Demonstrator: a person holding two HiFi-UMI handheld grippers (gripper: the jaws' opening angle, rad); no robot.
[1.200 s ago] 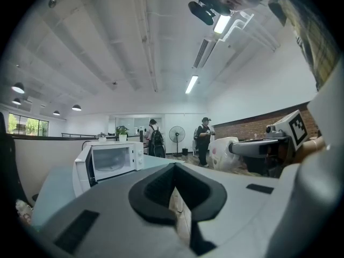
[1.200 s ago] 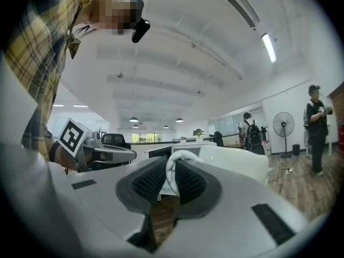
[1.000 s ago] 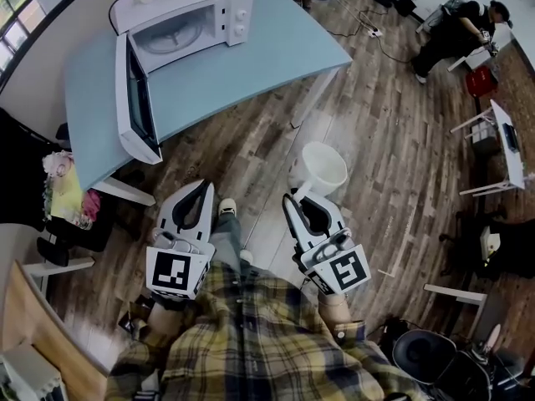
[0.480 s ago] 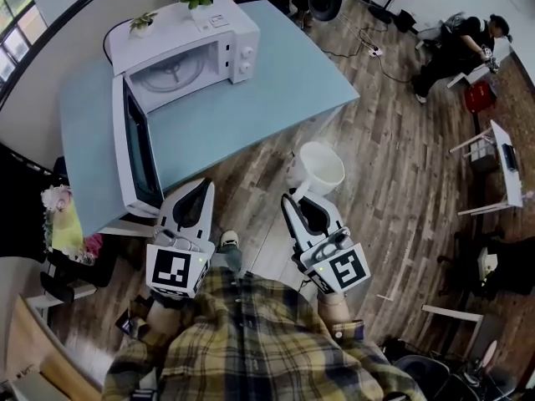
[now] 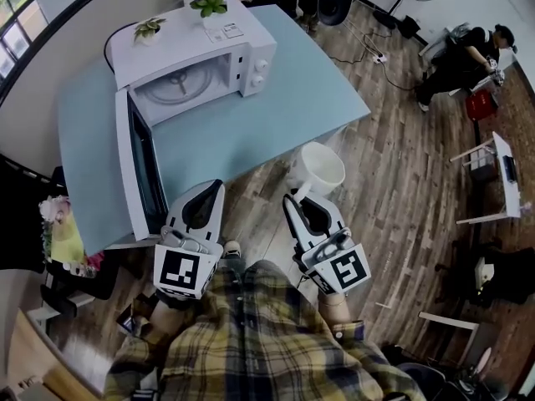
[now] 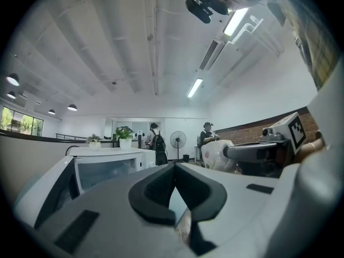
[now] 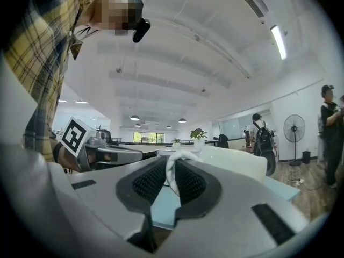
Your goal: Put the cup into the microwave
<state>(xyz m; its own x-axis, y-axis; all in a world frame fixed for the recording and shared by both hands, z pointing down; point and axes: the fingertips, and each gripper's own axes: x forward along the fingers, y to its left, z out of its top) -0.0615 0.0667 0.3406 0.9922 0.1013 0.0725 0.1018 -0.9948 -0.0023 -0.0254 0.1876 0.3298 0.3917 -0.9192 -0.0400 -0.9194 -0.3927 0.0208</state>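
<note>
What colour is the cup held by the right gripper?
White. The cup shows best in the head view.

Pale blue counter (image 5: 251, 136) on a wood-plank floor (image 5: 376, 199)

The counter stands at an angle, with one corner pointing to the right. Most of its top is bare. Only a white microwave (image 5: 196, 61) rests directly on it, set at the far-left end. The microwave's door (image 5: 138, 170) is swung wide open and reaches along the left side toward the counter's near edge. The round turntable shows inside the open cavity. Brown planks of mixed tone run past the counter's near and right sides.
</note>
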